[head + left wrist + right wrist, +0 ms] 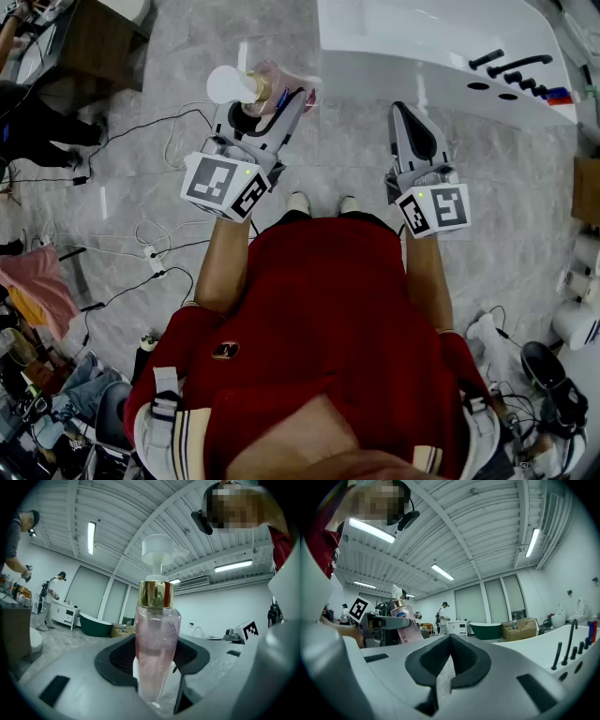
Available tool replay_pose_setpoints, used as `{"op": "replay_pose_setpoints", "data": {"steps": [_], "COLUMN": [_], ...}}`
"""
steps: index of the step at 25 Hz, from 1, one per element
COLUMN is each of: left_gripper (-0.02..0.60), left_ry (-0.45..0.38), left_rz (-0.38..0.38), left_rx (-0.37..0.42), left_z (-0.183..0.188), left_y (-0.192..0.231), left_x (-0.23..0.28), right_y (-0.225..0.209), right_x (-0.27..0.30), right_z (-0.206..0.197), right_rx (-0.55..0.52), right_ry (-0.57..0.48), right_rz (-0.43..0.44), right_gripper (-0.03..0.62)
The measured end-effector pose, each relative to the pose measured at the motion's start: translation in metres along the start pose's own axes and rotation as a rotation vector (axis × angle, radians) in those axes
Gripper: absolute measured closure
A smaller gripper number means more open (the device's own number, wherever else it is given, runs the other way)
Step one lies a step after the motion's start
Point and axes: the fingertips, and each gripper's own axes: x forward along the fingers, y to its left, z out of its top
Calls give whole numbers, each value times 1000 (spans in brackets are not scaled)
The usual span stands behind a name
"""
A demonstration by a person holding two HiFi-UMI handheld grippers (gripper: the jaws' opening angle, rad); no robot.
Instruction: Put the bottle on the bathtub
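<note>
A clear pink pump bottle (272, 89) with a gold collar and white pump head is held in my left gripper (277, 108), whose jaws are shut on its body. In the left gripper view the bottle (157, 639) stands upright between the jaws, filling the middle. From the right gripper view the same bottle (404, 623) shows at the left, held up in the air. My right gripper (412, 127) is shut with nothing in it, right of the left one. The white bathtub (431, 47) lies ahead at the upper right, its edge (543, 651) close on the right.
Black faucet fittings (511, 70) sit on the bathtub's far right rim. Cables and a power strip (155, 262) trail over the grey marble floor at the left. A wooden cabinet (98, 42) stands at the upper left. People work in the background by a green tub (485, 630).
</note>
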Motion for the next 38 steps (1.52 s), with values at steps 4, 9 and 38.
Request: {"op": "replay_pose_setpoints", "data": {"steps": [4, 9, 38], "left_gripper": [357, 357, 357], "left_ry": [-2, -3, 111], "left_rz": [-15, -37, 21], "left_rx": [-7, -18, 35], "left_z": [-2, -8, -34], "left_y": [12, 26, 75], "left_x": [-14, -27, 149], "right_y": [21, 42, -111], "right_x": [6, 5, 96], "right_z": [-1, -5, -19], "right_rx": [27, 23, -32], "right_ry": [-17, -13, 7], "right_rz": [3, -21, 21], "right_gripper": [595, 595, 595]}}
